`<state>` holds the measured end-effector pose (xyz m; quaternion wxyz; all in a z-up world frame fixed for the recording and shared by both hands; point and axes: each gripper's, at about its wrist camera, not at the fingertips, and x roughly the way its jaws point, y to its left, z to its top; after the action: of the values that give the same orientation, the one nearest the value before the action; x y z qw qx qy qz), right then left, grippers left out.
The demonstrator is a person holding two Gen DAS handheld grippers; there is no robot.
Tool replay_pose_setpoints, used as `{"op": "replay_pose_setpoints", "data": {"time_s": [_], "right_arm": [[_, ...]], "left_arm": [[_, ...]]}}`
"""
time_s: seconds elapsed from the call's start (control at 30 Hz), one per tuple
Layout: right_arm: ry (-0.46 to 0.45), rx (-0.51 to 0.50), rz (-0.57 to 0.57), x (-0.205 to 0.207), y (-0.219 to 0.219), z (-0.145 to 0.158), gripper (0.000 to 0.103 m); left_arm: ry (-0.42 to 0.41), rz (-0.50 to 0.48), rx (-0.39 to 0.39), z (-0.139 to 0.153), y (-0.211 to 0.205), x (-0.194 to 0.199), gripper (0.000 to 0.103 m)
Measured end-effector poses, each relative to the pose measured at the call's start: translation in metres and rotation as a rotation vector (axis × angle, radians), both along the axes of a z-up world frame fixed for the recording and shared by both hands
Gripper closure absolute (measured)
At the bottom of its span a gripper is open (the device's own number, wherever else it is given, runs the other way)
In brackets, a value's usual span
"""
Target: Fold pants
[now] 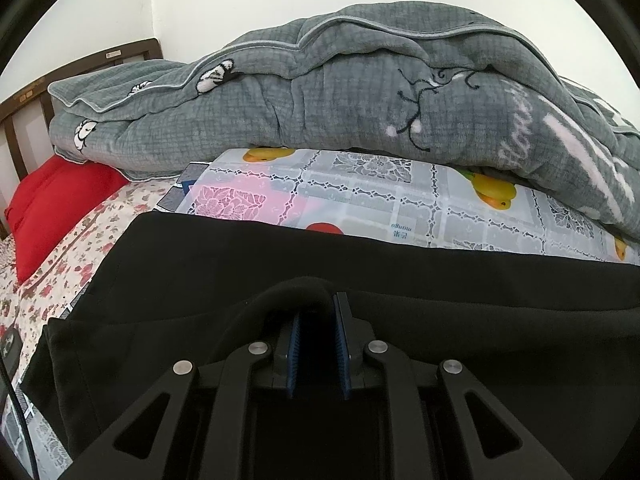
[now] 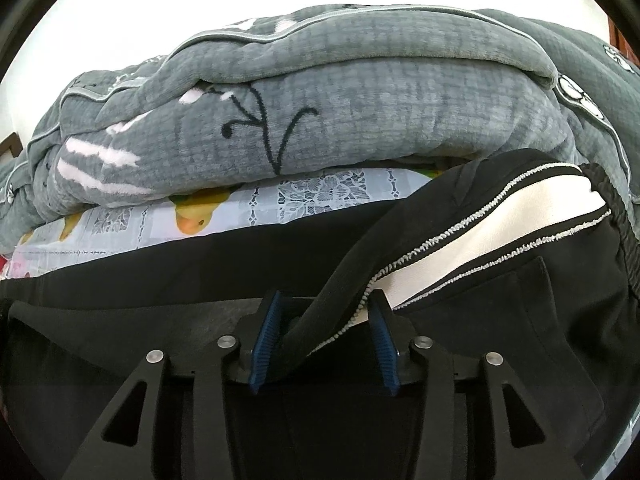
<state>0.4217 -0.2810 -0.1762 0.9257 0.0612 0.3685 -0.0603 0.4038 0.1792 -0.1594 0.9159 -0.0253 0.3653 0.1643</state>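
We've got the black pants (image 1: 240,280) spread across the bed, over a fruit-print plastic sheet (image 1: 360,196), w/ a grey quilt (image 1: 320,100) piled just behind. Left claw (image 1: 319,312) is narrow, a raised fold of the fabric pinched between its blue pads (image 1: 295,352). Right claw (image 2: 324,312) is wider; a black fold next to the white side stripe (image 2: 480,232) runs between its fingers, can't tell if it's clamped. Red pillow (image 1: 52,208) at left by the headboard (image 1: 24,120).

Black pants (image 1: 360,276) with white inner waistband (image 2: 472,240) lie spread flat.
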Motion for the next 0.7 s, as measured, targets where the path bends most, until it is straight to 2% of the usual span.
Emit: {"op": "replay_pose_setpoints", "data": {"time_s": [0.7], "right_arm": [[0.003,-0.001,-0.001,0.0021,0.0008,0.0022,0.051]], "left_arm": [[0.002,0.002,0.005,-0.0012,0.0017,-0.0020,0.082]]}}
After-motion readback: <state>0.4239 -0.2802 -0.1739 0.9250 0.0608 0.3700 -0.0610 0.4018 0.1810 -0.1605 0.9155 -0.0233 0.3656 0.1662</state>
